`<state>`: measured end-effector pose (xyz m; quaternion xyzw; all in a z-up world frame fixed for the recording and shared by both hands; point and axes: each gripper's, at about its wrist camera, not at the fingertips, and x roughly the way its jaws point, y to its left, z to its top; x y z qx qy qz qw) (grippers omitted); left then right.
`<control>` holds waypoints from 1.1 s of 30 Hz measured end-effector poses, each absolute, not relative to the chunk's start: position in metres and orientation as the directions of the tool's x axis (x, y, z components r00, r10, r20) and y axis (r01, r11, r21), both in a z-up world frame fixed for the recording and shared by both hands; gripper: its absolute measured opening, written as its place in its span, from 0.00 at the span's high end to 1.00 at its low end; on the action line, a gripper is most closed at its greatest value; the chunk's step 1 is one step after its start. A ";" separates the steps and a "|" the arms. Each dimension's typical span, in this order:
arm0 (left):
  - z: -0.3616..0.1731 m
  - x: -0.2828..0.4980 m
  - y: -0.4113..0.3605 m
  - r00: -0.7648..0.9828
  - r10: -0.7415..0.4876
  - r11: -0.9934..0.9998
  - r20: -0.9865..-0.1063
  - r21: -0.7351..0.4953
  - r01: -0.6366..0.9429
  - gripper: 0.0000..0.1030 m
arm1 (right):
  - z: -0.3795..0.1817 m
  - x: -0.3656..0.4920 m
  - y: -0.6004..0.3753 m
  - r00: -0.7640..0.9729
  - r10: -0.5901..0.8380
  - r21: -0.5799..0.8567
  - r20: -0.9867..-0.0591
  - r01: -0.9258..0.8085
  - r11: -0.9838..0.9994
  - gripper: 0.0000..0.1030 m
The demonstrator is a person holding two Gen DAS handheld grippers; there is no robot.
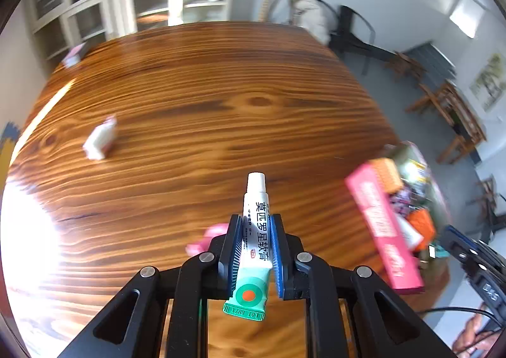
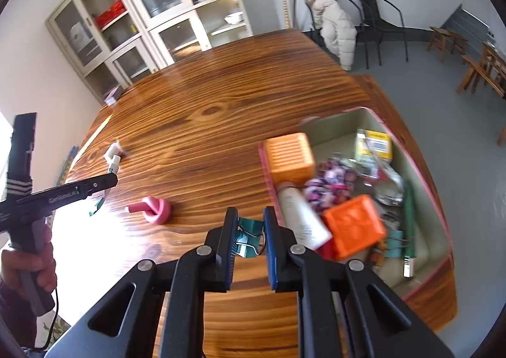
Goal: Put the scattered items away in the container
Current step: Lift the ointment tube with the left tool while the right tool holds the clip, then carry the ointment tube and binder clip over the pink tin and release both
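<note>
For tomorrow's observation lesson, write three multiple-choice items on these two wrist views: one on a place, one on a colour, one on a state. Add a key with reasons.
1. Where does the pink knotted toy lie?
A. in the container
B. on the wooden table
C. on a chair

2. What colour is the crimped end of the ointment tube?
A. green
B. yellow
C. black

3. What is the left gripper doing?
A. hanging open with nothing in it
B. resting on the floor
C. clamped on the ointment tube

Key:
1 B: it sits on the table, left of the container.
2 A: the flat end with an orange dot is green.
3 C: both fingers press the tube's sides, cap pointing forward.

The right gripper holds a teal binder clip.
</note>
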<state>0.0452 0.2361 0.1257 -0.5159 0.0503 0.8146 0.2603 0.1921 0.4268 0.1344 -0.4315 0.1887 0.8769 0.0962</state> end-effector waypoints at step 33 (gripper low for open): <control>0.155 0.135 0.437 -0.266 0.496 -0.735 -0.826 -0.238 -0.635 0.22 | 0.126 0.264 0.562 -0.632 0.029 0.331 -0.774 -0.443 -0.833 0.32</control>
